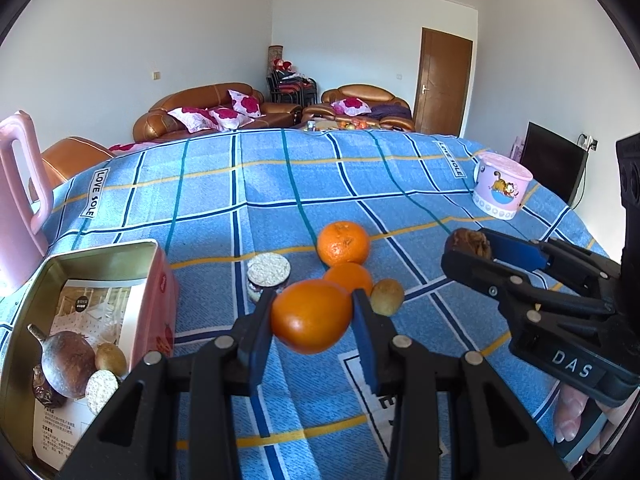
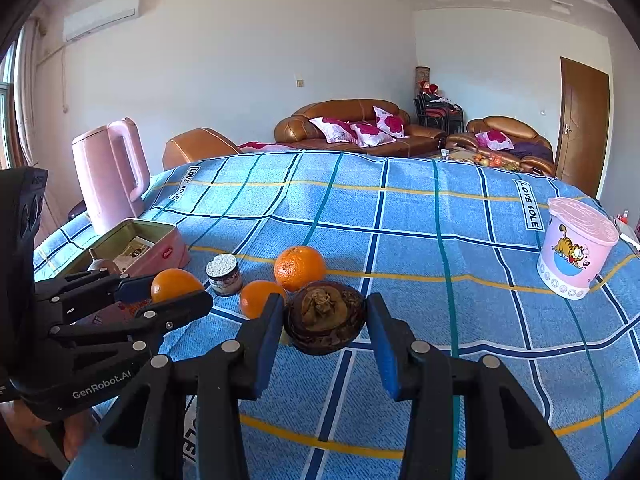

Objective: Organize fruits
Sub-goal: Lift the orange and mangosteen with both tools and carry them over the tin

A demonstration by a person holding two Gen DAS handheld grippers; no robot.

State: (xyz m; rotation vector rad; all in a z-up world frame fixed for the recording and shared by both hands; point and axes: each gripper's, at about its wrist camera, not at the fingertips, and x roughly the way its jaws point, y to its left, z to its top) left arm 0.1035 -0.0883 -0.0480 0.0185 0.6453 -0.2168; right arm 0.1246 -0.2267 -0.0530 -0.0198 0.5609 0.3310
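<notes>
My left gripper (image 1: pixel 313 304) is shut on an orange (image 1: pixel 312 320), held just above the blue checked cloth; it also shows in the right wrist view as left gripper (image 2: pixel 180 290) with its orange (image 2: pixel 176 282). My right gripper (image 2: pixel 325 308) is shut on a dark brown wrinkled fruit (image 2: pixel 326 320), the pads pressing both its sides. In the left wrist view the right gripper (image 1: pixel 468 245) holds that brown fruit (image 1: pixel 466 240) to the right. Two oranges (image 1: pixel 343 242) (image 1: pixel 349 278) and a kiwi (image 1: pixel 387 297) lie on the cloth ahead. An open pink tin (image 1: pixel 162 280) at left holds several fruits.
A small jar with a white lid (image 1: pixel 267 274) stands left of the loose oranges. A pink kettle (image 2: pixel 108 172) stands behind the tin. A pink cartoon tub (image 2: pixel 576 248) sits at the far right. A person's fingers (image 1: pixel 572 412) grip the right tool. Sofas stand beyond the table.
</notes>
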